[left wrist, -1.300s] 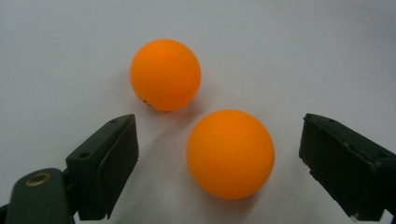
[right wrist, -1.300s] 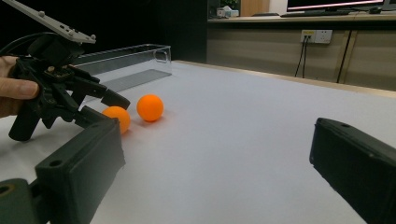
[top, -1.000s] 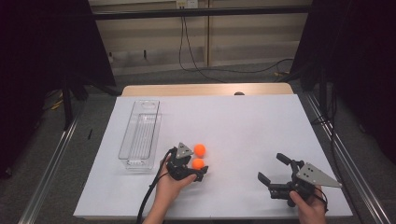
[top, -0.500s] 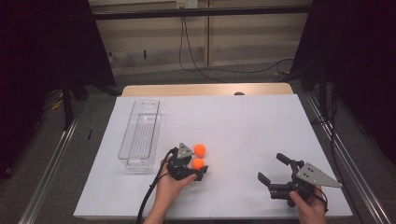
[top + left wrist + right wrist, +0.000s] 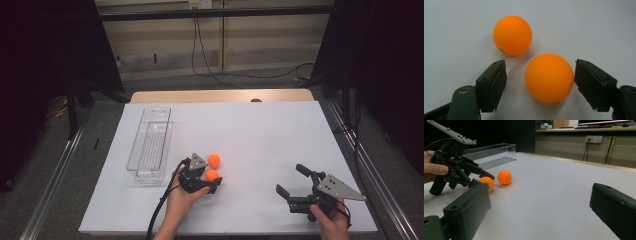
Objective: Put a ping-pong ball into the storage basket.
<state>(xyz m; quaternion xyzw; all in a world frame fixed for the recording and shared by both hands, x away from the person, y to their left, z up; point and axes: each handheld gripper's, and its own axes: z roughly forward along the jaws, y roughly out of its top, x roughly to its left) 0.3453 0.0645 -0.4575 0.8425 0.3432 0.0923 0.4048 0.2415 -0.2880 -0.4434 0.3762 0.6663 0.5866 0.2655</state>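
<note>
Two orange balls lie on the white table [image 5: 260, 135]. The nearer ball [image 5: 212, 175] [image 5: 549, 78] sits between the jaws of my left gripper [image 5: 212, 179] [image 5: 540, 75], which is open, with a gap on each side of the ball. The other ball [image 5: 214, 160] [image 5: 512, 35] rests just beyond the jaw tips, untouched. My right gripper [image 5: 291, 180] [image 5: 540, 192] is open near the front right of the table, with nothing between its jaws. The right gripper view shows both balls [image 5: 486, 182] [image 5: 504, 177] and the left hand with its gripper.
A clear plastic bin [image 5: 150, 145] [image 5: 491, 155] stands lengthwise at the table's left, close behind the left gripper. The table's front edge runs just below both hands. Metal rails flank the table on both sides.
</note>
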